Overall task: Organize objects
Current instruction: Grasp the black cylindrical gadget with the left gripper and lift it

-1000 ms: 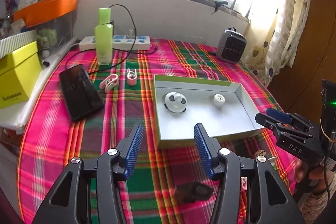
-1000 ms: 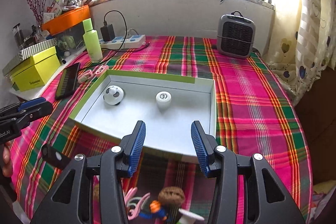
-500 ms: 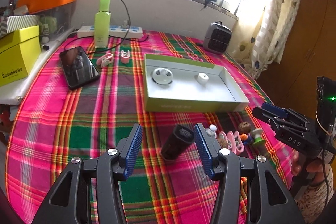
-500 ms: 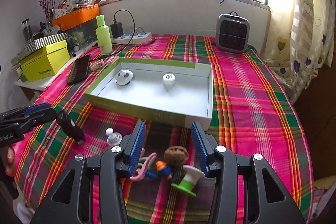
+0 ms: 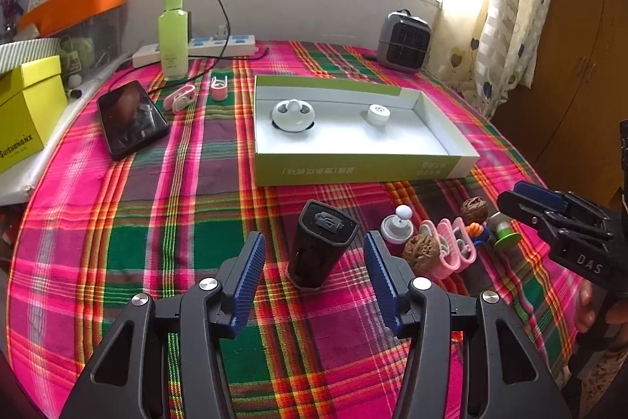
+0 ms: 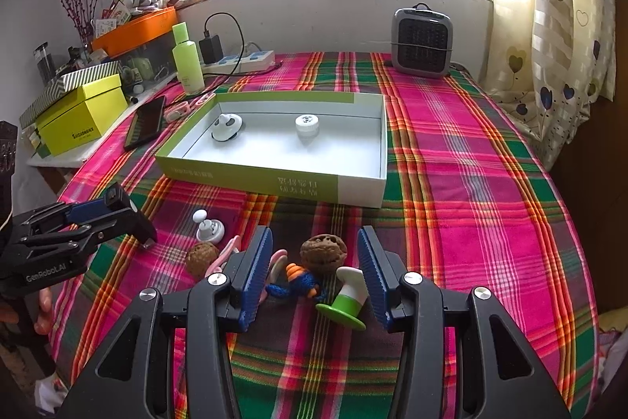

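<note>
A black power bank [image 5: 320, 248] lies on the plaid cloth between the fingers of my left gripper [image 5: 313, 237], which is open with a gap on each side. My right gripper [image 6: 314, 230] is open too. It hangs over a walnut [image 6: 324, 250], a blue knitted toy [image 6: 296, 281] and a green-and-white stopper [image 6: 347, 295]. To their left are a second walnut [image 6: 202, 258], pink clips [image 5: 447, 248] and a white knob [image 6: 210, 228]. Beyond them the green-sided box [image 6: 251, 175] holds a round white panda piece [image 6: 226, 126] and a white cap [image 6: 306, 123].
A phone [image 5: 131, 118], a green bottle [image 5: 172, 34], a power strip [image 5: 219, 46] and two pink clips [image 5: 180, 97] sit at the far left. A yellow box [image 5: 27, 112] stands on the side shelf, a small heater [image 6: 422, 42] at the back right.
Both grippers drew back from the box toward the near side and sank a little. The power bank now sits between the left fingers, the walnut and toys between the right ones.
</note>
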`<state>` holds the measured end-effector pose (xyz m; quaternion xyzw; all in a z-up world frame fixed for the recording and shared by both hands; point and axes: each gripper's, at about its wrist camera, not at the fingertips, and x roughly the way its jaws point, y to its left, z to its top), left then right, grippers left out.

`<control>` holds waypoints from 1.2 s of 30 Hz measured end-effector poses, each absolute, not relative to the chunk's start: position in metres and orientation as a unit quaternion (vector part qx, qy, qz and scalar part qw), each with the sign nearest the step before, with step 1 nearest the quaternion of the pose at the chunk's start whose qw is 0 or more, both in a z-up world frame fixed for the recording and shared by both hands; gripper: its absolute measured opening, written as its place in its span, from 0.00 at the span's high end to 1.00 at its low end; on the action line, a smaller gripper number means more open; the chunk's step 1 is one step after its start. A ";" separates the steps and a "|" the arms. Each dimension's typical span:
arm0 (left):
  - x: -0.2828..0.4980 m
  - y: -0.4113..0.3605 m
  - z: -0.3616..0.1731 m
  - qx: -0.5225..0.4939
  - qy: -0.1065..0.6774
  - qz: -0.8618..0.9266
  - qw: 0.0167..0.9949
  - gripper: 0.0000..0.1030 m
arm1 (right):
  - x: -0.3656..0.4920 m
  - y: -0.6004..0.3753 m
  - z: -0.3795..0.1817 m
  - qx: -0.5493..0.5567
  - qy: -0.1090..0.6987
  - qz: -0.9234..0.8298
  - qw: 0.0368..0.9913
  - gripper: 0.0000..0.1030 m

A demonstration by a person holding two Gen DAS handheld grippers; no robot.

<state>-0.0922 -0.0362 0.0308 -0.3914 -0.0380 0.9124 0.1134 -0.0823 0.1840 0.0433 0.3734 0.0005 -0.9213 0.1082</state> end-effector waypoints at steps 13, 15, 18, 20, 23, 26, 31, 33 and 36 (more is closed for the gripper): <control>-0.101 -0.032 0.029 -0.389 -0.024 0.915 0.108 0.73 | -0.085 0.188 0.036 0.383 -0.008 -0.918 0.105 0.55; -0.104 -0.030 0.029 -0.390 -0.018 0.914 0.110 0.73 | -0.085 0.189 0.036 0.383 -0.010 -0.918 0.103 0.55; -0.109 -0.026 0.031 -0.392 -0.007 0.913 0.109 0.73 | -0.085 0.190 0.035 0.384 -0.010 -0.918 0.100 0.55; -0.113 -0.025 0.031 -0.394 -0.005 0.913 0.109 0.73 | -0.086 0.192 0.034 0.385 -0.012 -0.918 0.098 0.55; -0.120 -0.024 0.031 -0.395 -0.005 0.912 0.109 0.73 | -0.086 0.195 0.035 0.384 -0.014 -0.918 0.094 0.55; -0.126 -0.021 0.030 -0.397 0.001 0.912 0.104 0.73 | -0.086 0.197 0.036 0.383 -0.016 -0.919 0.091 0.55; -0.135 -0.019 0.028 -0.402 0.003 0.910 0.101 0.73 | -0.087 0.199 0.035 0.384 -0.018 -0.919 0.088 0.55; -0.139 -0.018 0.026 -0.406 0.002 0.908 0.103 0.73 | -0.087 0.200 0.035 0.384 -0.019 -0.919 0.088 0.55; -0.142 -0.015 0.024 -0.409 0.010 0.907 0.101 0.74 | -0.088 0.203 0.034 0.385 -0.023 -0.919 0.085 0.55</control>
